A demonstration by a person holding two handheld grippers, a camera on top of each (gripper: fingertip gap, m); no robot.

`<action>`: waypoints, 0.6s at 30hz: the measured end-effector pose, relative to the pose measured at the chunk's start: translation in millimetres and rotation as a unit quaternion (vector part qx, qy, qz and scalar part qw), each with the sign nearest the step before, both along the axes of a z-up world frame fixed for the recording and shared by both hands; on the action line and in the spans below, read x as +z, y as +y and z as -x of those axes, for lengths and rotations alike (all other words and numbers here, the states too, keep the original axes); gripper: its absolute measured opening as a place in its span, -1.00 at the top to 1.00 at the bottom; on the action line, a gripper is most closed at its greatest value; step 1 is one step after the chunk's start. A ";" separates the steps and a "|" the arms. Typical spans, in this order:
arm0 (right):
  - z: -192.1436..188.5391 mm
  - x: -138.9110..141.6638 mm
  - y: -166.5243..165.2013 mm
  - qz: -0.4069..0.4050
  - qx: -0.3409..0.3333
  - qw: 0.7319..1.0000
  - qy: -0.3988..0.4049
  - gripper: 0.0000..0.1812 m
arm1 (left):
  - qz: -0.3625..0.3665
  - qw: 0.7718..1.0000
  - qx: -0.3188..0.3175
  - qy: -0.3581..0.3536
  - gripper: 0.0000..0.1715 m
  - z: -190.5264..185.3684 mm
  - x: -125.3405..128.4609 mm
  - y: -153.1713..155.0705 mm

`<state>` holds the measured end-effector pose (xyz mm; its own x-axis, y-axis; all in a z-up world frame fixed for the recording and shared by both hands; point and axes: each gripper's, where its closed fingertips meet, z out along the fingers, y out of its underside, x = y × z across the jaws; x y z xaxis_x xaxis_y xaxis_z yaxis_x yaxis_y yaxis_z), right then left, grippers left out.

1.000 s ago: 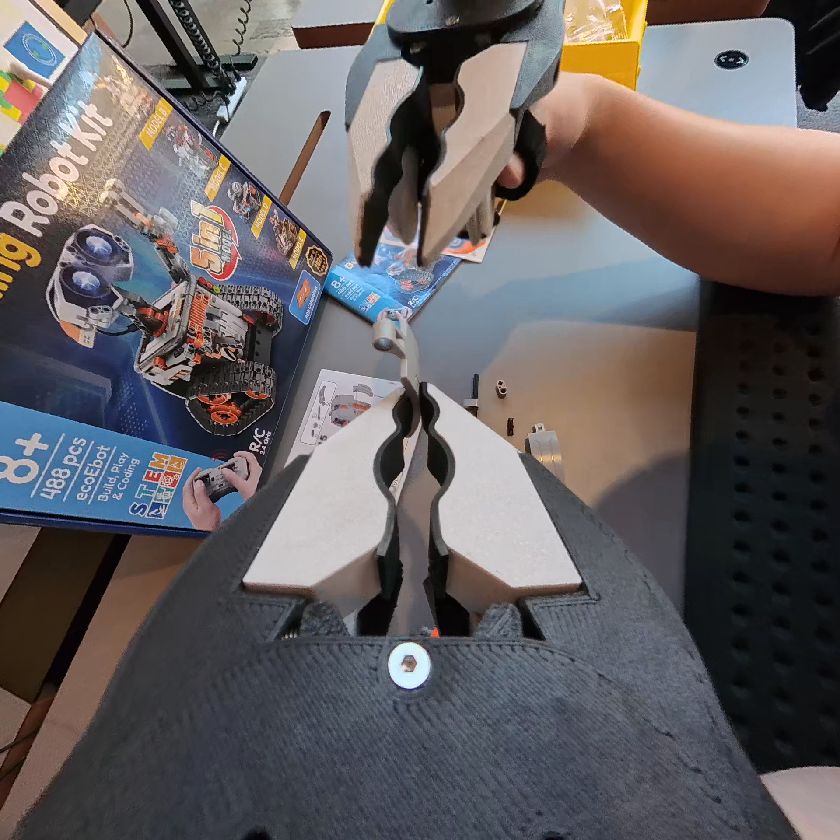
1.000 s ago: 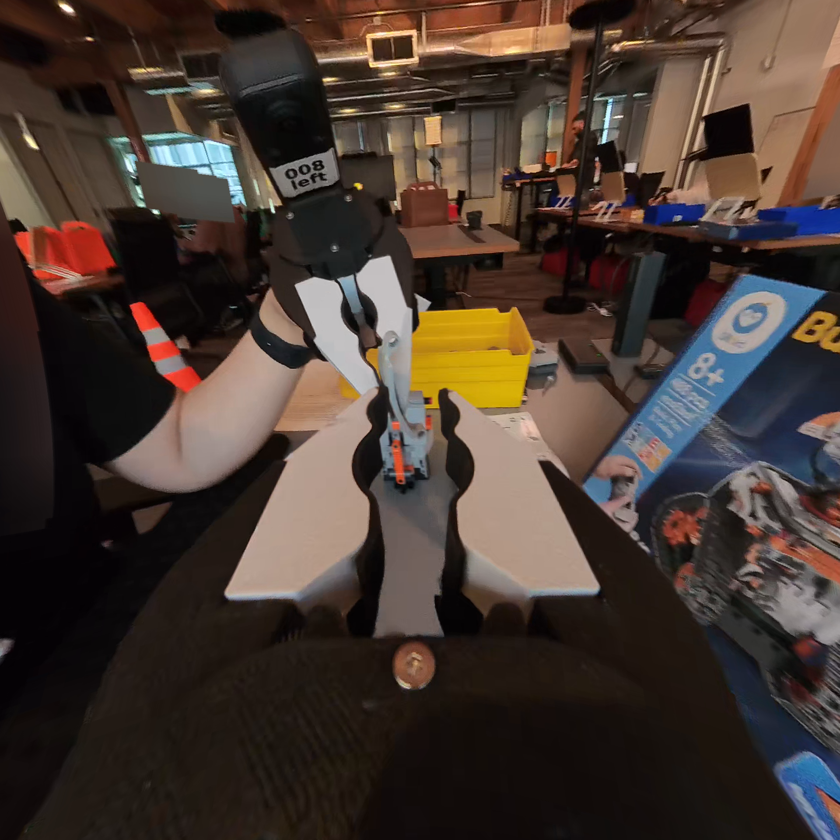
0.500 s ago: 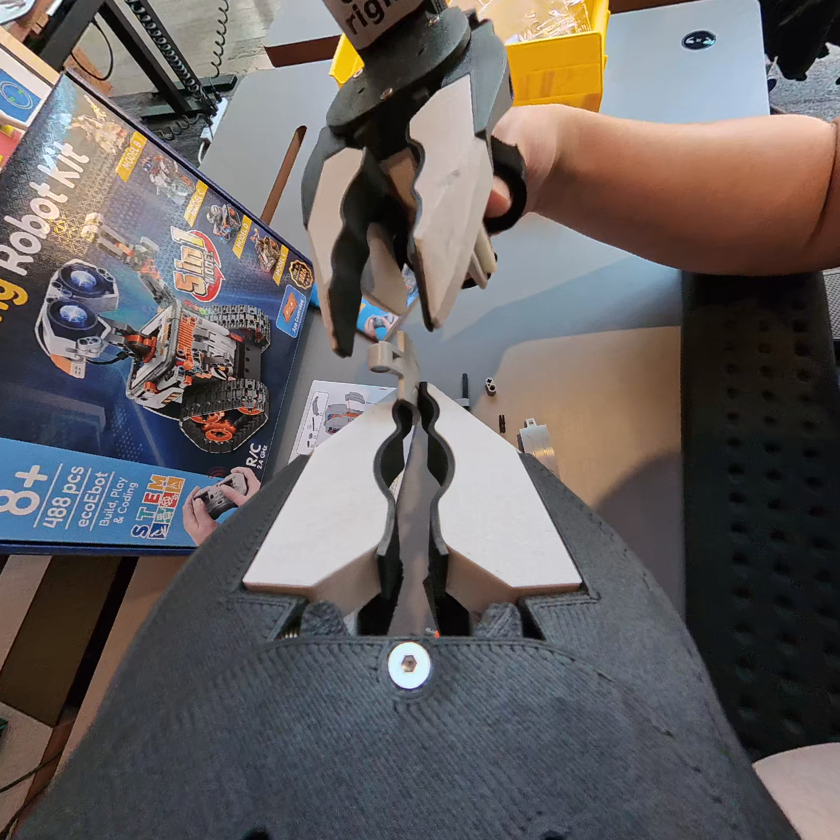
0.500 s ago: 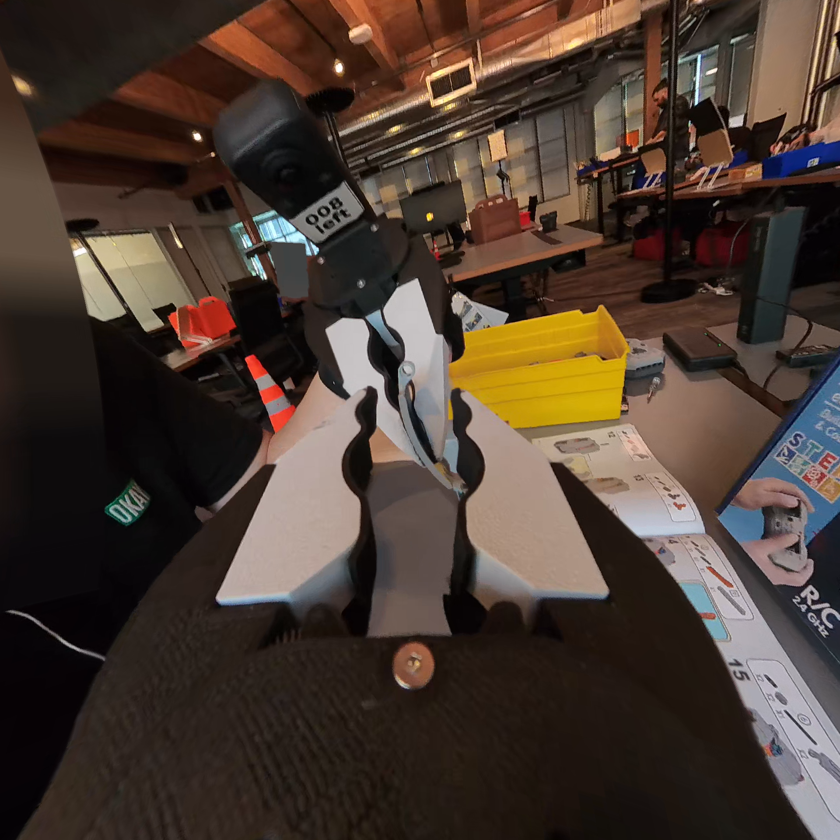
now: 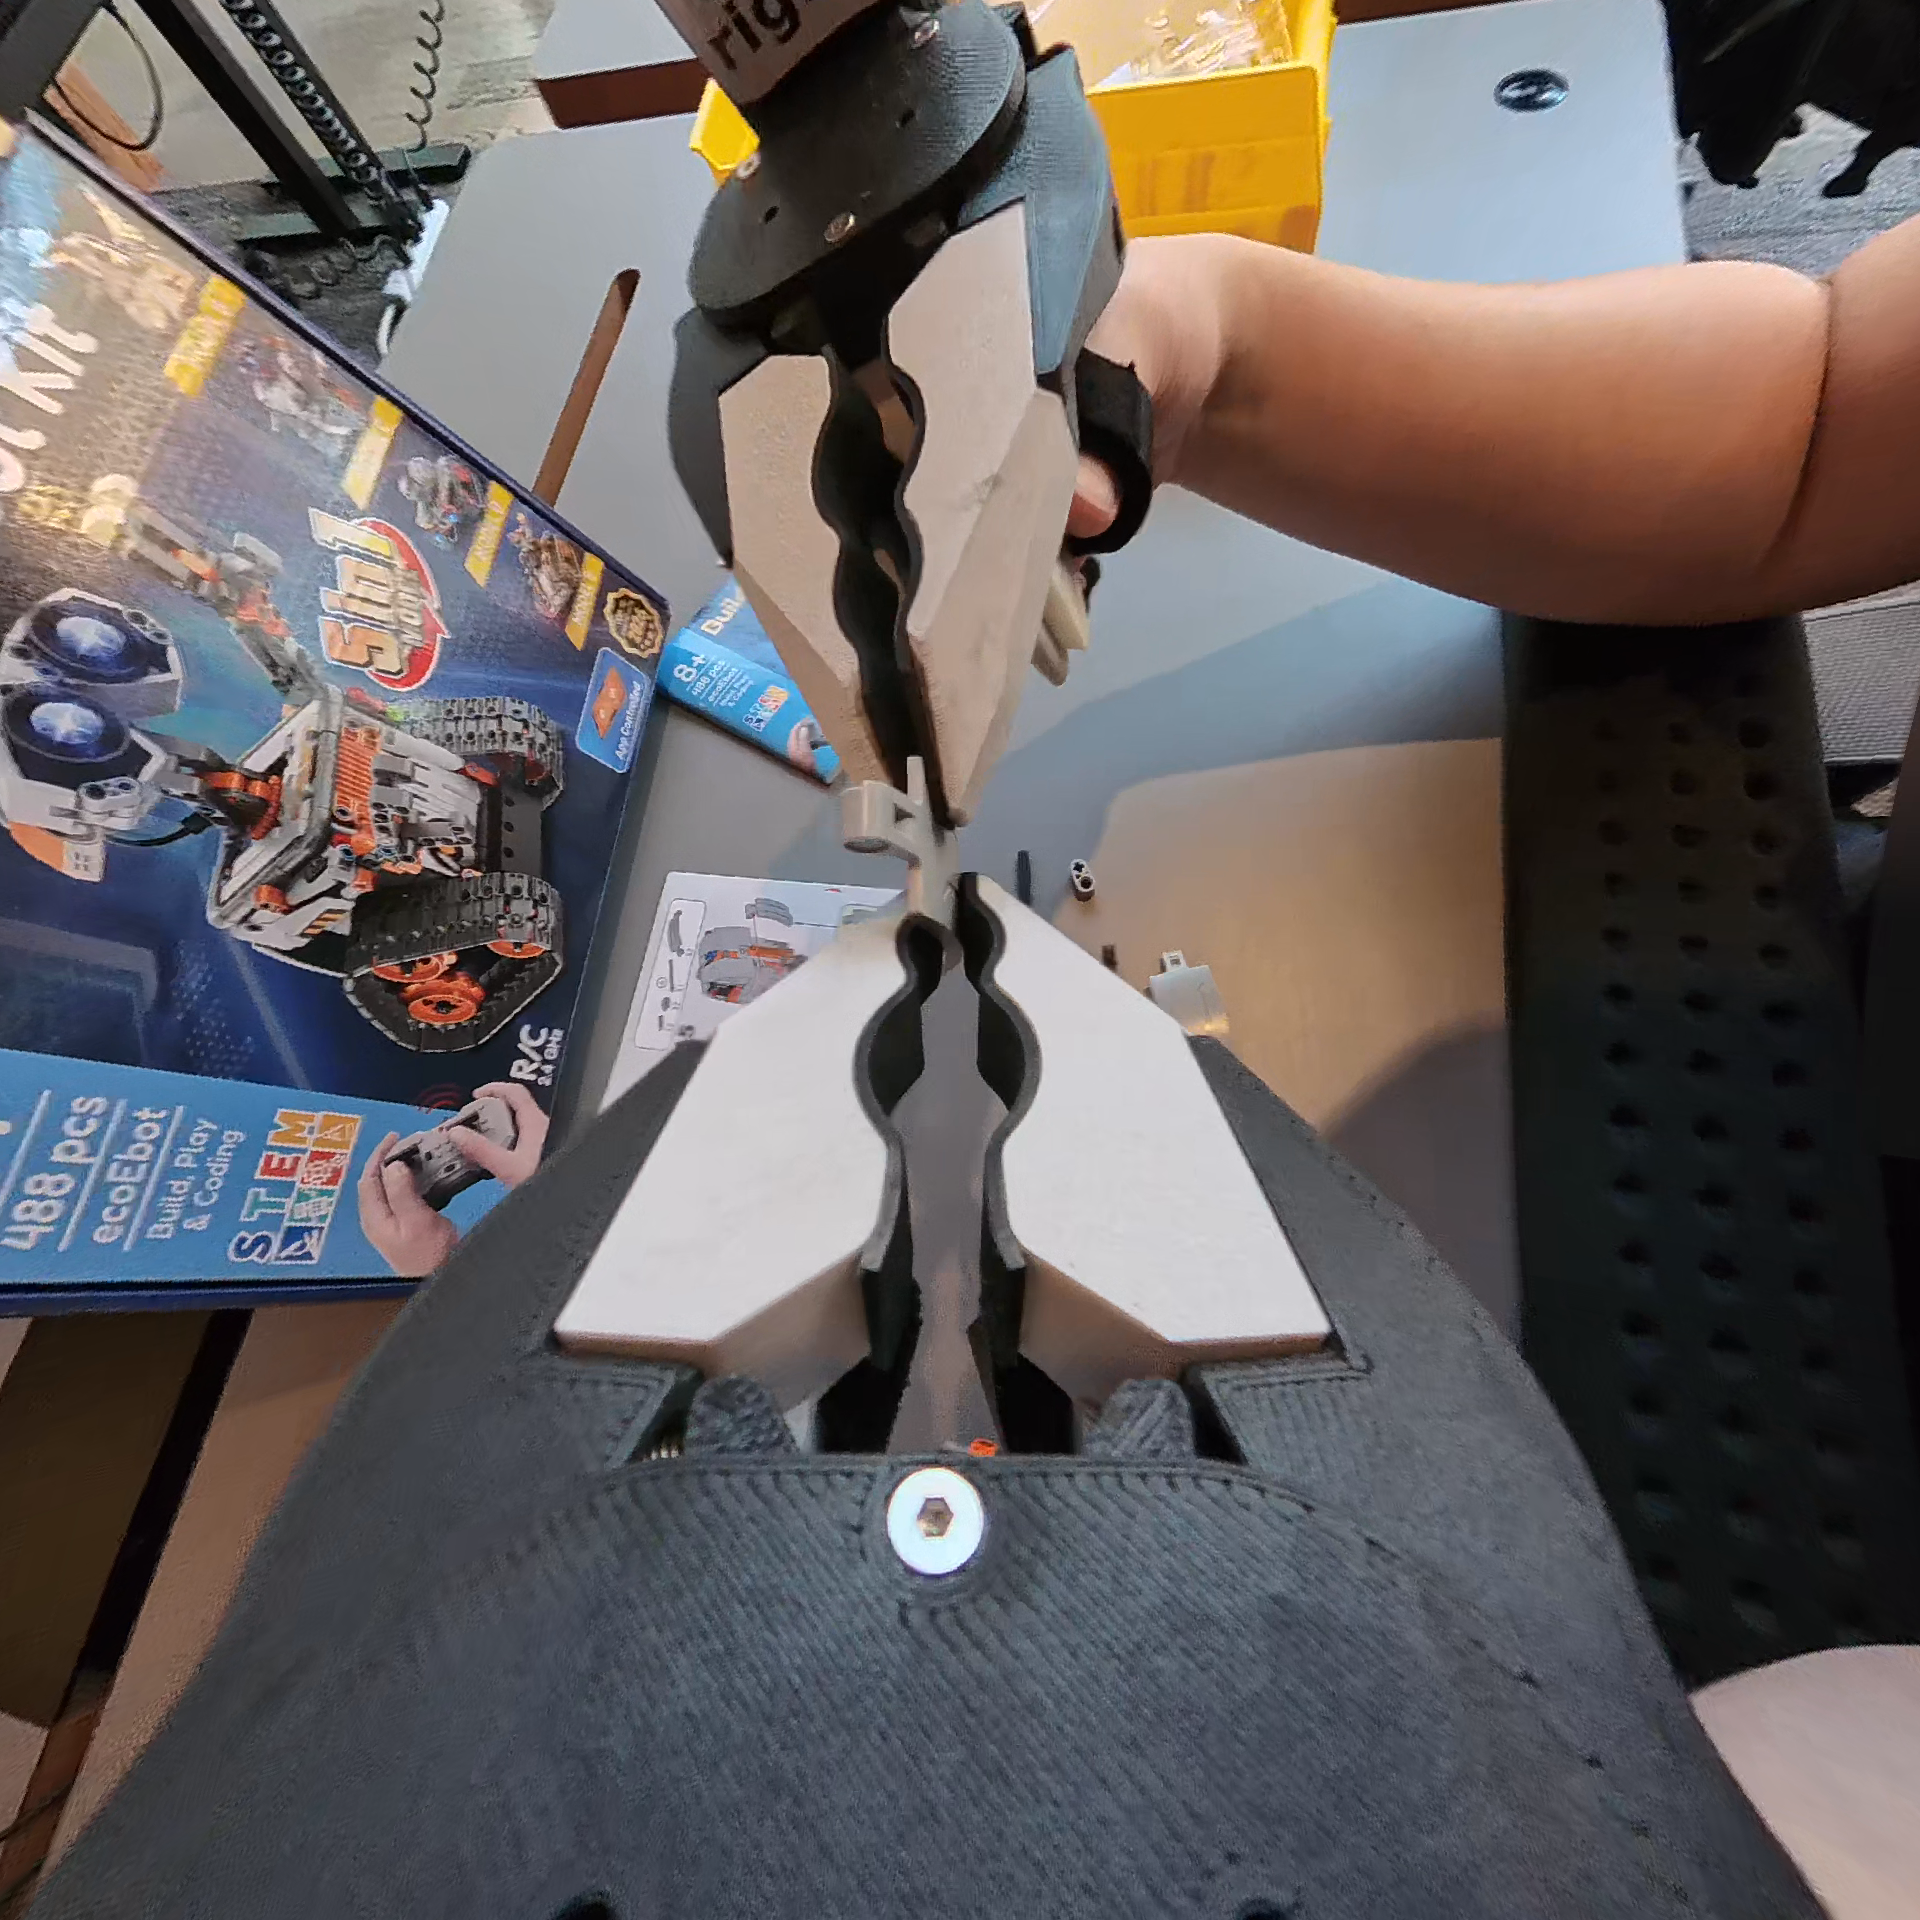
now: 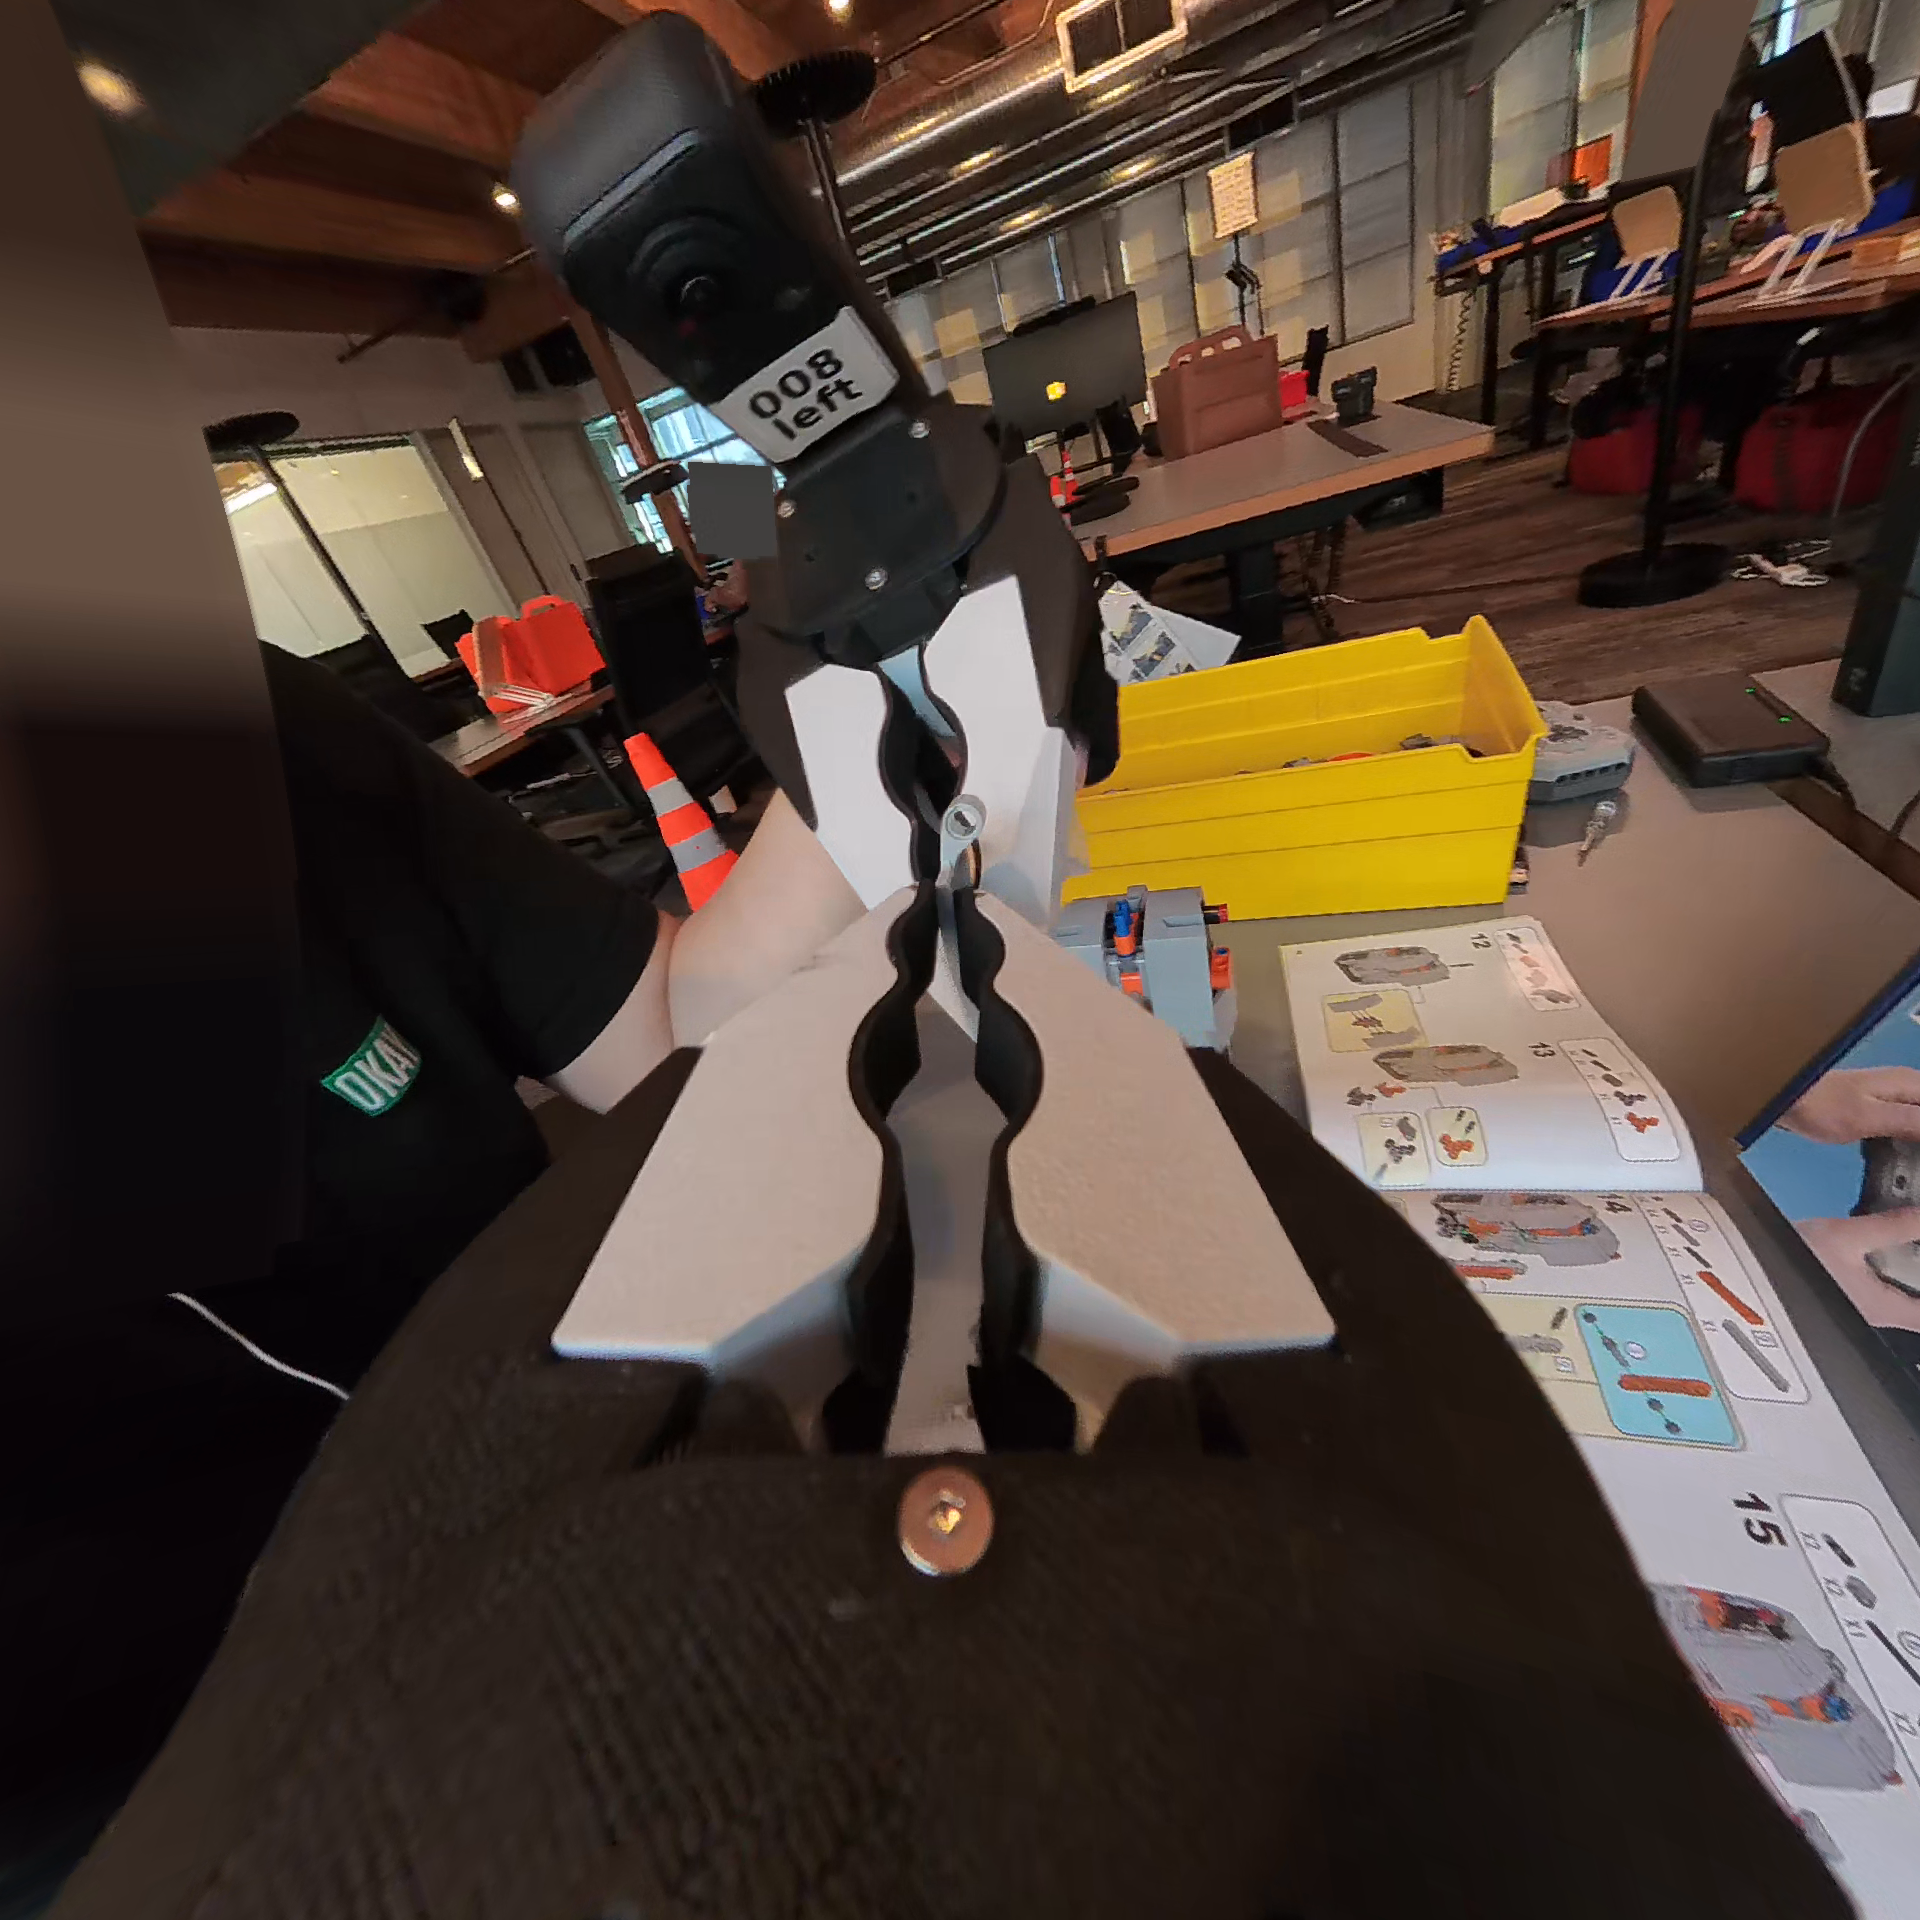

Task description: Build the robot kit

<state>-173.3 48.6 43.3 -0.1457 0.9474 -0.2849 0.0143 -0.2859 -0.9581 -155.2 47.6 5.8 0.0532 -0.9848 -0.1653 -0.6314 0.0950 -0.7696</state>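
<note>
Dropped from upper centre onto grey part (image 5: 883, 816) at mid-frame, right claw (image 5: 914, 774) pinched on its top, left claw (image 5: 940, 904) clenched on its bottom; best held aligned, squeezed lightly.

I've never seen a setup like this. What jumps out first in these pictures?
Two hand-held grippers meet tip to tip in mid-air: the left gripper and the right gripper both pinch one small grey toy-brick piece between nearly closed jaws. To the left lies a big blue robot-kit box. In the right wrist view a yellow bin stands behind an open instruction booklet and a small grey brick assembly.
</note>
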 end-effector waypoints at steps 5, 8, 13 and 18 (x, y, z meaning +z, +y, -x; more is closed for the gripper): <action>-2.9 7.8 -1.1 0.001 0.004 1.000 0.021 0.99 | 0.004 1.000 -0.006 -0.024 0.99 -1.8 8.7 -2.5; -4.5 8.4 1.7 0.003 -0.001 1.000 0.025 1.00 | -0.007 1.000 -0.003 -0.028 0.96 -2.0 9.8 -0.1; -5.0 11.4 3.6 0.000 -0.006 0.999 0.043 0.99 | -0.014 0.999 0.004 -0.036 0.99 -2.0 12.9 3.8; -8.0 12.4 9.8 0.005 -0.018 0.998 0.060 0.81 | -0.025 0.999 0.019 -0.042 0.99 3.4 16.2 9.7</action>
<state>-165.4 58.5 55.7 -0.1443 0.9498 -0.2777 -0.1106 -0.2944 -0.9493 -158.7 57.3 22.0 0.1068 -0.9722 -0.2084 -0.5693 0.1121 -0.8145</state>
